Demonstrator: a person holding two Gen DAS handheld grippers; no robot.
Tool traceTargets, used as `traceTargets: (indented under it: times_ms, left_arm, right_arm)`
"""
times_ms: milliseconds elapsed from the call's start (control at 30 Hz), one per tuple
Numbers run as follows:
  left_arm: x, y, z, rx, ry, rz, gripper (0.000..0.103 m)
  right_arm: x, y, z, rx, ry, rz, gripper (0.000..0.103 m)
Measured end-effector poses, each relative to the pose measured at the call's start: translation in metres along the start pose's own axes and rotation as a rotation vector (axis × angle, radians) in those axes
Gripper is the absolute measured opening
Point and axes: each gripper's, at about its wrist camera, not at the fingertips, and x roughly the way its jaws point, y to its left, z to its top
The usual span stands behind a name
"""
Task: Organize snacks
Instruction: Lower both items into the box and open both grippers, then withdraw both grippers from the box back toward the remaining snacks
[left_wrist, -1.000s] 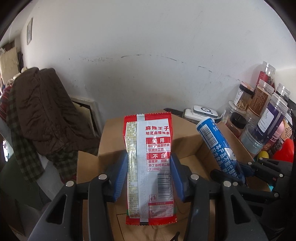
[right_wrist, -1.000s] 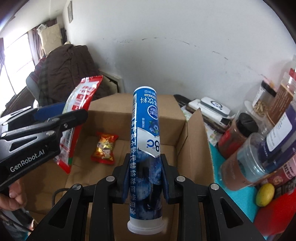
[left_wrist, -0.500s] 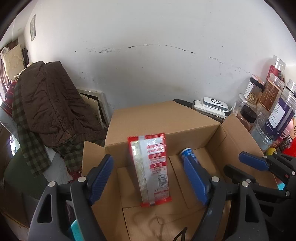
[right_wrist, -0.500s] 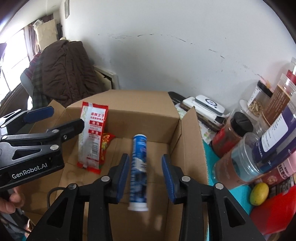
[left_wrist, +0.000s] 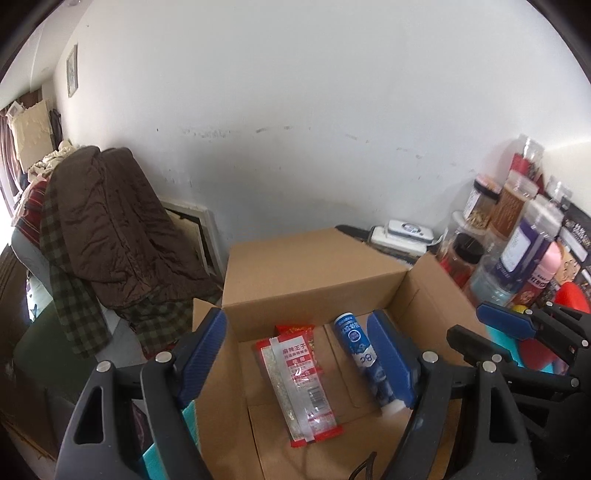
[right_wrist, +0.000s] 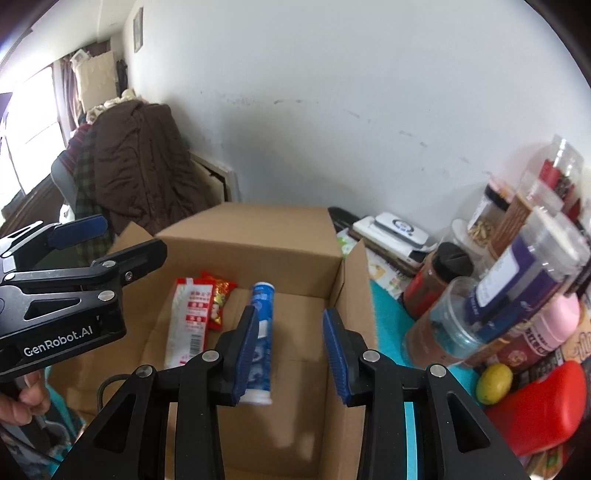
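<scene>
Open cardboard box, flaps up, set against a white wall. Three snacks lie flat on its floor: a long red-and-white snack packet left of centre, printed side up with a clear strip down its length; a small red-and-gold candy wrapper at the packet's far end, partly tucked under it; a blue tube with a white cap at its near end, lying lengthwise just right of the packet, apart from it. Left gripper hangs above the box, jaws wide apart, nothing between the pads. Right gripper is also over the box, jaws parted and empty; the tube lies on the floor below its left finger, not gripped. To the right of the box, on a teal mat, a crowd of clear jars with mixed contents, a yellow fruit, a red case. Brown coat draped over a chair at left.
</scene>
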Motion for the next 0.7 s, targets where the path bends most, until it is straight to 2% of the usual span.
traceTargets:
  times_ms: [433, 700]
  left_arm:
    - [-0.086, -0.005, 0.000, 0.001, -0.114, 0.001, 0.079]
    - [-0.139, -0.008, -0.014, 0.008, -0.172, -0.008, 0.079]
  right_arm:
    - [-0.080, 0.012, -0.003, -0.022, -0.109, -0.018, 0.036]
    - [-0.130, 0.025, -0.017, -0.030, -0.170, -0.031, 0.036]
